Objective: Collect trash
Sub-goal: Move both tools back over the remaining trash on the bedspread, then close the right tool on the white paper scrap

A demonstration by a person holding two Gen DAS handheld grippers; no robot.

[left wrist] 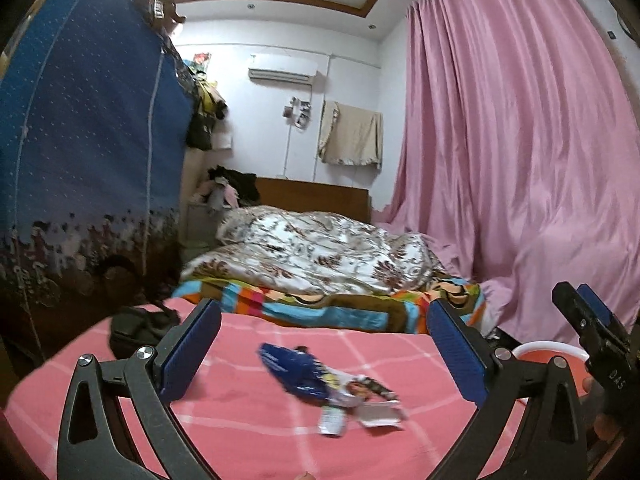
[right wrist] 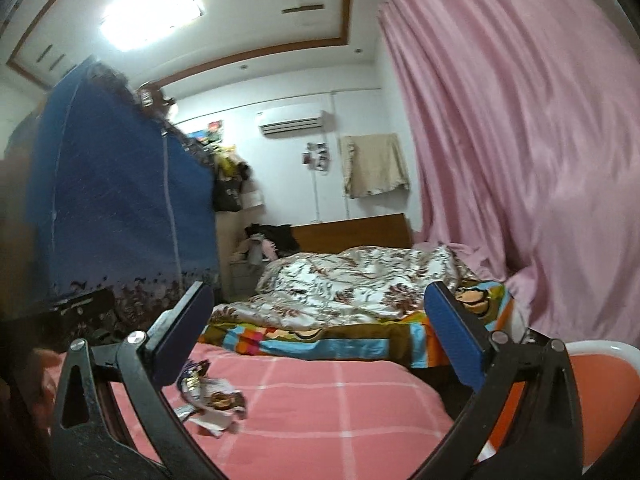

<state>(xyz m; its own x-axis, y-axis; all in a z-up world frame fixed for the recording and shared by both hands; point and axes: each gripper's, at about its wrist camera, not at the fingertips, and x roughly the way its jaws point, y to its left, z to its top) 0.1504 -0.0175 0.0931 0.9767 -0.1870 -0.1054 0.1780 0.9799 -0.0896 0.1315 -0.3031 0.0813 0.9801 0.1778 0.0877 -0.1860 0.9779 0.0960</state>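
Note:
A blue snack wrapper (left wrist: 298, 372) lies on the pink checked bedsheet (left wrist: 248, 420) with torn printed wrapper scraps (left wrist: 360, 404) beside it. My left gripper (left wrist: 324, 356) is open and empty, its jaws standing wide on either side of this trash, just above the sheet. The right gripper's finger shows at the far right of the left wrist view (left wrist: 592, 320). In the right wrist view the same wrapper scraps (right wrist: 212, 400) lie low left, by the left finger. My right gripper (right wrist: 316, 340) is open and empty, over the sheet (right wrist: 320, 408).
An orange bin with a white rim (right wrist: 592, 392) stands at the bed's right edge; it also shows in the left wrist view (left wrist: 540, 354). A floral quilt (left wrist: 320, 256) and striped blanket lie further up the bed. A blue fabric wardrobe (left wrist: 88, 140) stands left, a pink curtain (left wrist: 520, 160) right, a black bag (left wrist: 136, 330) near the left finger.

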